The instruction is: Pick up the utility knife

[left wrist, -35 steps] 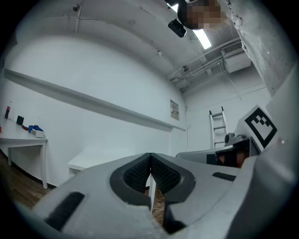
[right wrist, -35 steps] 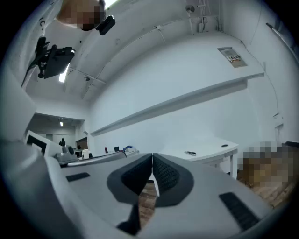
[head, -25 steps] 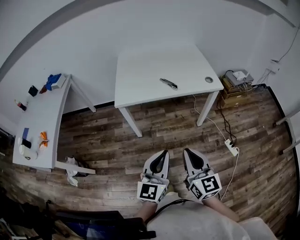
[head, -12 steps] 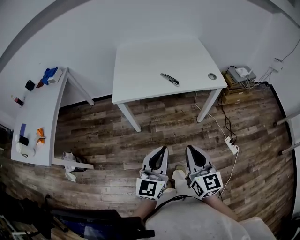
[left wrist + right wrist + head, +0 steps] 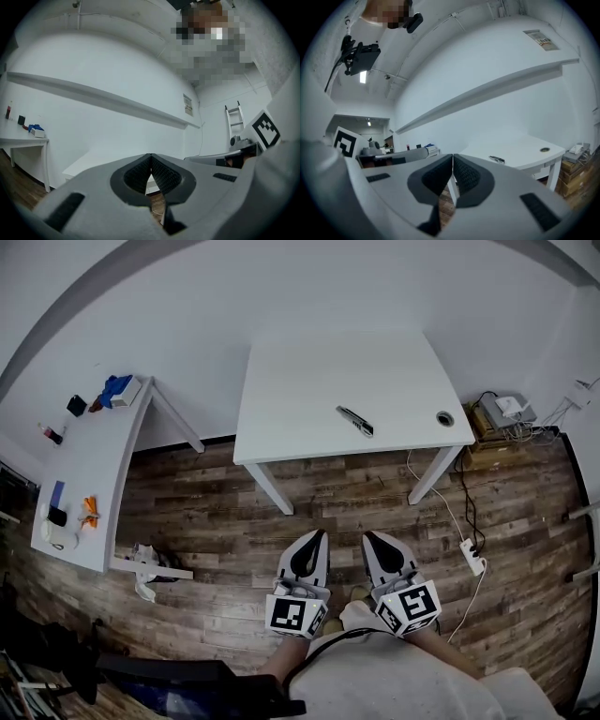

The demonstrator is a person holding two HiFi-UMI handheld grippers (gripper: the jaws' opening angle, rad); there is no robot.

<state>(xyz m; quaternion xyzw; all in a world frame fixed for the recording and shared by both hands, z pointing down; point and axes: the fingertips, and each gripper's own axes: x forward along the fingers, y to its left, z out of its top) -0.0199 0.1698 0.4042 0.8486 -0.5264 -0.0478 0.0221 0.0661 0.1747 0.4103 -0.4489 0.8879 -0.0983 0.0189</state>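
One utility knife (image 5: pixel 355 421) is seen lying flat on the white counter (image 5: pixel 300 381), toward its near right part, with a round cable hole (image 5: pixel 444 418) off to its right. The left claw (image 5: pixel 317 536) and the right claw (image 5: pixel 368 539) are held side by side over the wooden floor (image 5: pixel 216 512), well apart from the knife. Each is closed tight, and nothing is gripped.
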